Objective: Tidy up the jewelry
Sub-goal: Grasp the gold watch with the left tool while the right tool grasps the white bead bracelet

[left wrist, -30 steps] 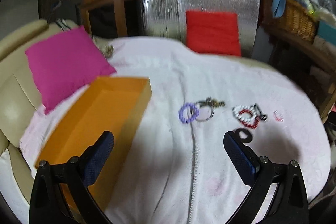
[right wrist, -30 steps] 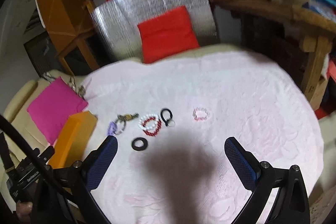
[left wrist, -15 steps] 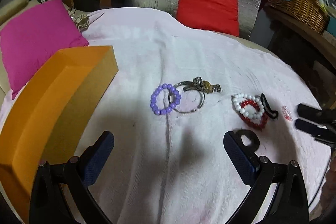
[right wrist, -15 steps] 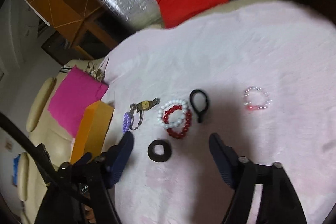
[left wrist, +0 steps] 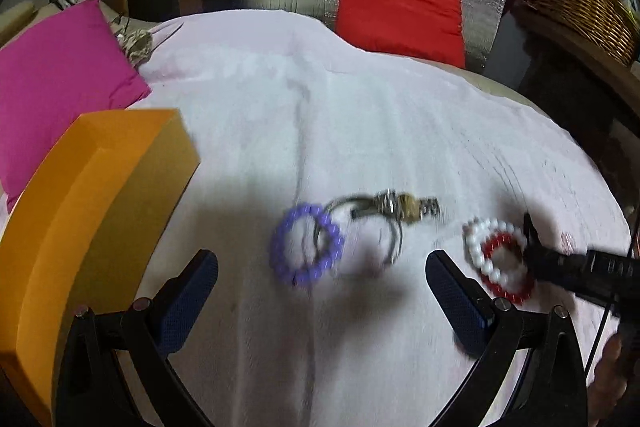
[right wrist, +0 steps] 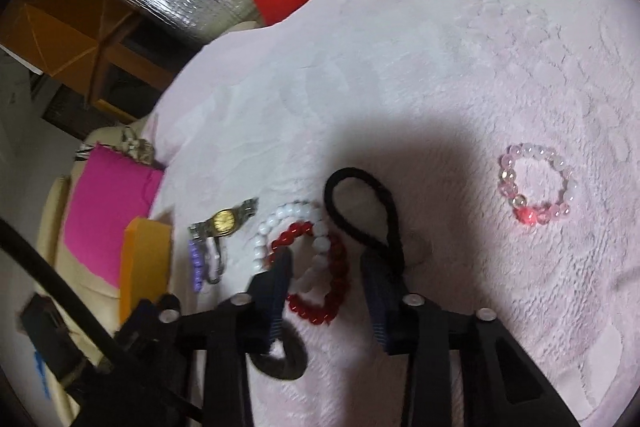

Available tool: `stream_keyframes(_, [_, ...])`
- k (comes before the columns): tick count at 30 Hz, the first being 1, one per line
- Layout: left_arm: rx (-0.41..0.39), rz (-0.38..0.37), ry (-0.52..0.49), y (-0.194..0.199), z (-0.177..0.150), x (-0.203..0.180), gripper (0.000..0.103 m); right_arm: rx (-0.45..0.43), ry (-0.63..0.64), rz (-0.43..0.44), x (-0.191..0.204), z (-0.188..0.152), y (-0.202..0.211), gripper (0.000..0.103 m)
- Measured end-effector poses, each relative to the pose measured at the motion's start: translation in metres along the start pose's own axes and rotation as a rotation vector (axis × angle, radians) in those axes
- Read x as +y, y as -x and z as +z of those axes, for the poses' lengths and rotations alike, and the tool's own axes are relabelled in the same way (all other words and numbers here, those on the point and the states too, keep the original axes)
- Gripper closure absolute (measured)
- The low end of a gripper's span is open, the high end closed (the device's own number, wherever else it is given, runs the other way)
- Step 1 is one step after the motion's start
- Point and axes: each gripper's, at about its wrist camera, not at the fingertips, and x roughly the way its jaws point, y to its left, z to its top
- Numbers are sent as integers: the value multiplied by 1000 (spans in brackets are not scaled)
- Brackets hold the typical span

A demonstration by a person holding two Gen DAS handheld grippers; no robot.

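Both grippers now closer in vs 0.5 s ago. Right gripper (right wrist: 326, 263) down low over red beads (right wrist: 324, 281) and white beads (right wrist: 290, 227), jaws narrowed since then but apart, nothing clamped yet; looks abt to pinch that overlapping pair. Left gripper (left wrist: 322, 289) spread wide, empty, lined up on purple beads (left wrist: 306, 250) w/ watch (left wrist: 394, 205) just behind. Meaning: pickup starting, nothing boxed yet. Box (left wrist: 86, 211) at left, near edge of cloth (left wrist: 360, 115), inside not visible.

Materials: beads round, glossy, strung in loops, prob. elastic. Watch metal, gold face, link band. Black tie (right wrist: 366, 201) soft cord loop, touching right jaw. Black ring (right wrist: 280, 359) flat, partly under left jaw. Pink beads (right wrist: 536, 185) clear, glassy, well apart at right. Cloth fluffy, wrinkled. Box smooth orange card.
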Motion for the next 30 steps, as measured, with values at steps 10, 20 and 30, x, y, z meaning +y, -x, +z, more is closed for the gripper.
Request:
stream_keyframes(10, [12,-125,-33,-32,21,-16,45,-67,49,-14,-5,1,16,94])
stream_keyframes(20, [20,-278,-73,-21,19,-26,89,-89,8,52,-20,1,38,94])
stream_keyframes(30, [-83,-446,-96,43,24,-26,89,-98,-37,122,-29,4,51,92])
